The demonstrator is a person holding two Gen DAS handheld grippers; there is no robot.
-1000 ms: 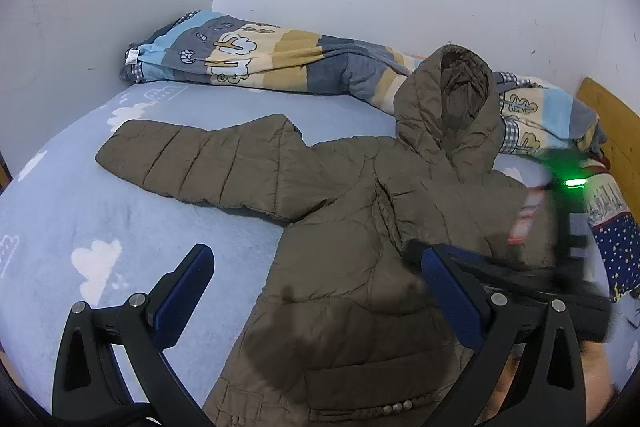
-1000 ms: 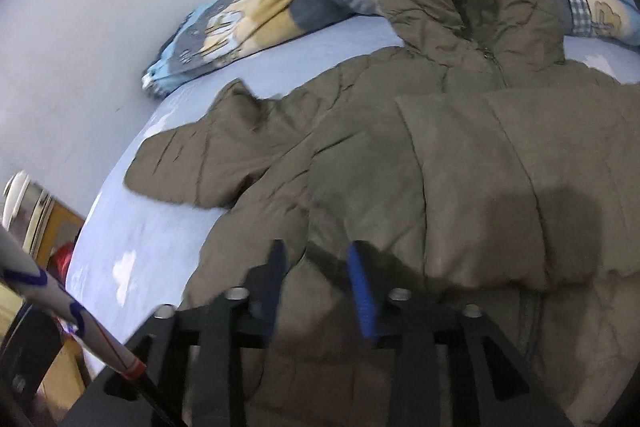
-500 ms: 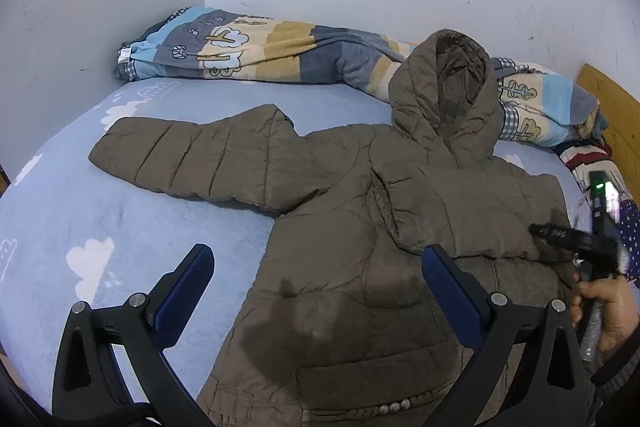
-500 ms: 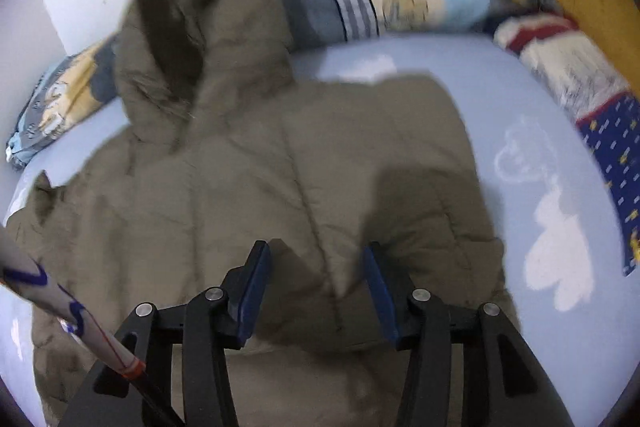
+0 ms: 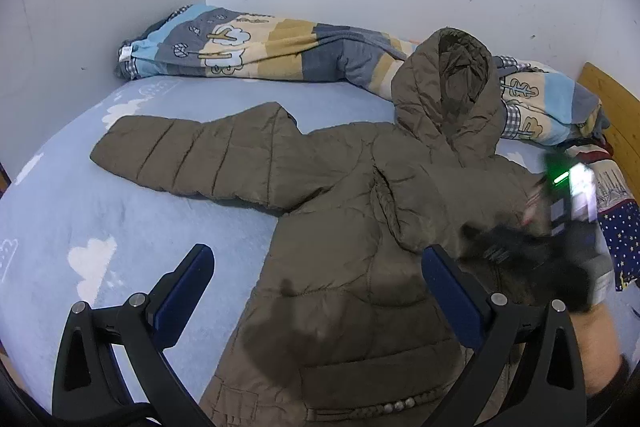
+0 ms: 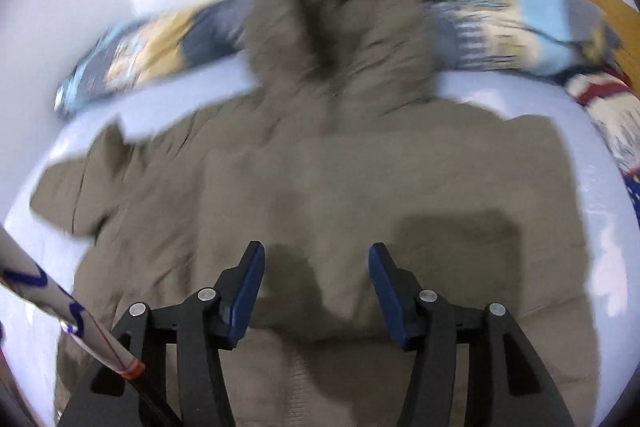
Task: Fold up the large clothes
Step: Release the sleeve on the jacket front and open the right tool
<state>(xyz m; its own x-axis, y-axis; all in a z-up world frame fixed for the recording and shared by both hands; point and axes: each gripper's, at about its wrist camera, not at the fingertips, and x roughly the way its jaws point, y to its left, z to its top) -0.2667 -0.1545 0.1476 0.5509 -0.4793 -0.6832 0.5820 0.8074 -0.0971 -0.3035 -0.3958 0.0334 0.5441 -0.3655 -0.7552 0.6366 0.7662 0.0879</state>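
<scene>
Your right gripper (image 6: 316,287) has just let its fingers spread off the sleeve now folded across the coat (image 5: 360,227) mid-bed, empty like the wide-open left gripper (image 5: 316,291), so the outstretched sleeve (image 5: 192,155) looks next.

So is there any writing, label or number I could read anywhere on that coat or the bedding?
None can be read.
Coat: no text shows.
Patterned quilt: pictures only; white tag at its end too small to read.
Dark blue starred cloth: stars, no words.
Sheet: cloud prints only.
</scene>
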